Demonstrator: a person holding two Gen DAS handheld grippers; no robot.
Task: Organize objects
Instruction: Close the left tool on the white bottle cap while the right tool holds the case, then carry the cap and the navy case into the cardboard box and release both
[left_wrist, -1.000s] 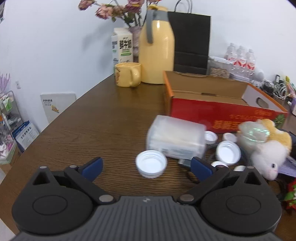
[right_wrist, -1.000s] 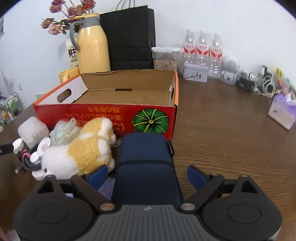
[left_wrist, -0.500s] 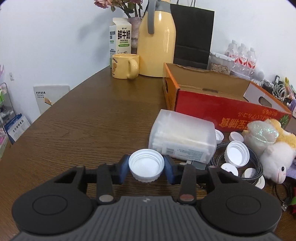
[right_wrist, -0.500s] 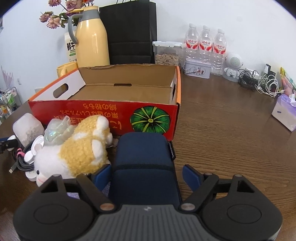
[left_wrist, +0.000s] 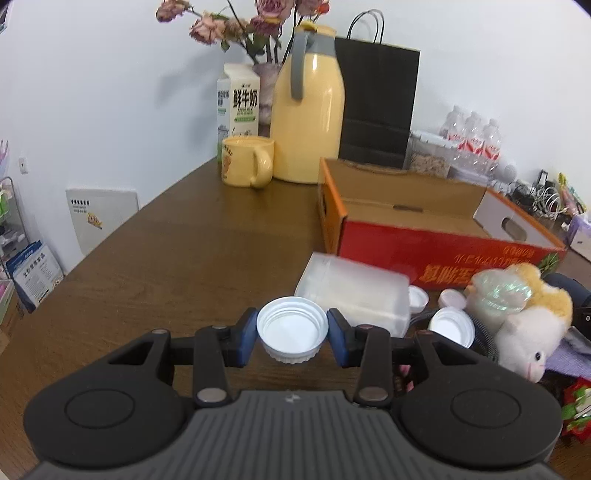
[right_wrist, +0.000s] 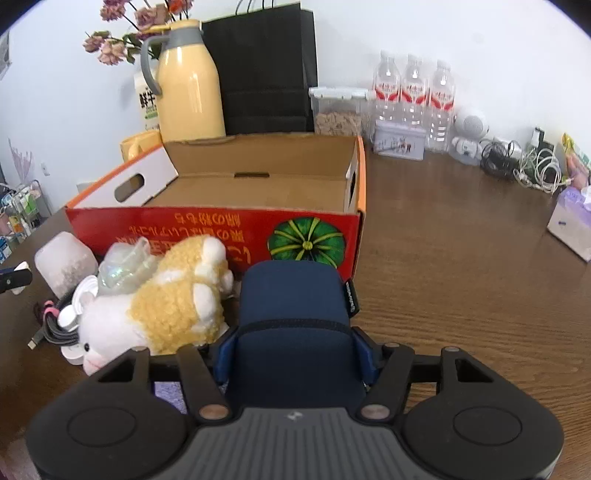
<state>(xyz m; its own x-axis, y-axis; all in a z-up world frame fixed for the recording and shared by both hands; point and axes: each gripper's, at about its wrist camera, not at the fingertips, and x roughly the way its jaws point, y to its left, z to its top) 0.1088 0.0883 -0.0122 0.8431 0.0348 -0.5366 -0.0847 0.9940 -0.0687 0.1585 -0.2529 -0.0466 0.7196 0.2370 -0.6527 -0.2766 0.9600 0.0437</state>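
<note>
the white bottle cap (left_wrist: 292, 334), rim up, sits pinched between the blue pads of the left gripper (left_wrist: 291, 338), in front of the red cardboard box (left_wrist: 436, 254) and off its left end; a second ago those jaws stood wide with the cap lying free on the wooden table (left_wrist: 184, 258). the left jaws have just been closing, and the cap now appears lifted slightly clear of the wood. the navy pouch (right_wrist: 295, 325), directly before the box's pumpkin-printed front wall, lies between the pads of the right gripper (right_wrist: 295, 354), whose jaws have just been closing and now press its two sides. both grasps seem made, so the likely next step is a carry into the box. the box is open-topped and shows only bare cardboard floor. left of the box, loose caps (left_wrist: 451, 326), a frosted plastic container (left_wrist: 354, 295) on its side and a plush toy (right_wrist: 166, 299) are not yet stowed.
</note>
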